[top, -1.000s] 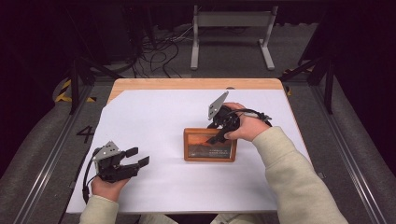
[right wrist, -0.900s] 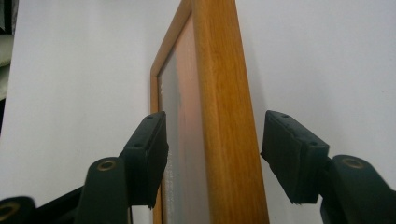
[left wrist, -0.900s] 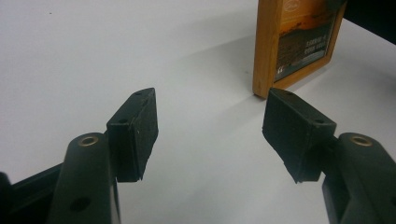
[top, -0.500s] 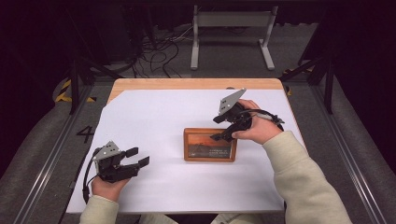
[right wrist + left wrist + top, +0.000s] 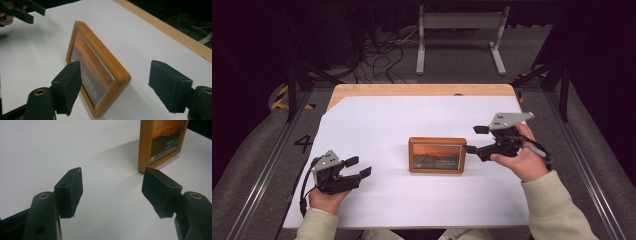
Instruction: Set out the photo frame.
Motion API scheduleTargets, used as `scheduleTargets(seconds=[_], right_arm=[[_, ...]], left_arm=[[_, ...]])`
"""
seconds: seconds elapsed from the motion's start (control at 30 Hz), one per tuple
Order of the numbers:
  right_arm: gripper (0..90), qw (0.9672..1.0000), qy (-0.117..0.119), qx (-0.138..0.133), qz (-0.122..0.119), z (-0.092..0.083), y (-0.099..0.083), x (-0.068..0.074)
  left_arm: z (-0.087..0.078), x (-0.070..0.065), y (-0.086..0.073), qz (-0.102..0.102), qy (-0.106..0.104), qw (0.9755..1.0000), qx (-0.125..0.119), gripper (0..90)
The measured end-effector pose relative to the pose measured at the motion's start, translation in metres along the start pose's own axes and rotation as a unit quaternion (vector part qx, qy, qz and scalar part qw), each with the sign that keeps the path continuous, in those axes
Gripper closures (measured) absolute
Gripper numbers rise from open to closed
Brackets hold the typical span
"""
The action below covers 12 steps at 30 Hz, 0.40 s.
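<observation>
A wooden picture frame (image 5: 437, 155) with a sunset photo stands on the white sheet near the middle of the table. In the left gripper view the frame (image 5: 162, 142) is ahead to the right. My left gripper (image 5: 358, 166) rests at the front left, open and holding nothing (image 5: 112, 192). My right gripper (image 5: 473, 139) hovers just right of the frame, pointing at its right end. Its jaws have just been opening and stand wide (image 5: 115, 85). The frame's near corner (image 5: 100, 67) lies ahead of them, and the pads do not press on it.
A white sheet (image 5: 377, 125) covers the wooden table, whose bare far edge (image 5: 422, 90) shows. A metal stand (image 5: 459, 20) and cables (image 5: 382, 50) are on the floor beyond. The left gripper (image 5: 22, 10) shows far off in the right gripper view.
My right gripper has let go of the frame's top right corner, opened its jaws and drawn back to the right. The left gripper has stayed where it was.
</observation>
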State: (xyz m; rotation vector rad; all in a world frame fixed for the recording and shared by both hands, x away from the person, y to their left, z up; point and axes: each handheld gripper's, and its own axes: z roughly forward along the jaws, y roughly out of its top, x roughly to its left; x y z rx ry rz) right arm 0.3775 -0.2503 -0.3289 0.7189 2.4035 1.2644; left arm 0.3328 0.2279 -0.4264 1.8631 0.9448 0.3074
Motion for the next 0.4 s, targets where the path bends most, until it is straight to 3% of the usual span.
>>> scheduleTargets(seconds=[0.13, 0.23, 0.3, 0.4], right_arm=[[26.1, 0.9985, -0.044, -0.024, 0.023, -0.018, -0.043, 0.002], [26.6, 0.9961, -0.054, -0.040, 0.058, -0.021, -0.073, 0.002], [27.6, 0.9944, -0.069, -0.032, 0.074, -0.020, -0.092, -0.001], [27.4, 0.9927, -0.084, -0.022, 0.084, -0.018, -0.103, -0.004]], left_arm=[[-0.001, 0.001, 0.000, 0.006, -0.001, 1.0000, -0.007, 32.3], [0.000, 0.000, 0.001, 0.009, -0.005, 0.9999, -0.008, 32.0], [0.001, -0.001, 0.002, 0.013, -0.007, 0.9999, -0.008, 32.0], [0.001, -0.002, 0.002, 0.016, -0.008, 0.9998, -0.012, 31.9]])
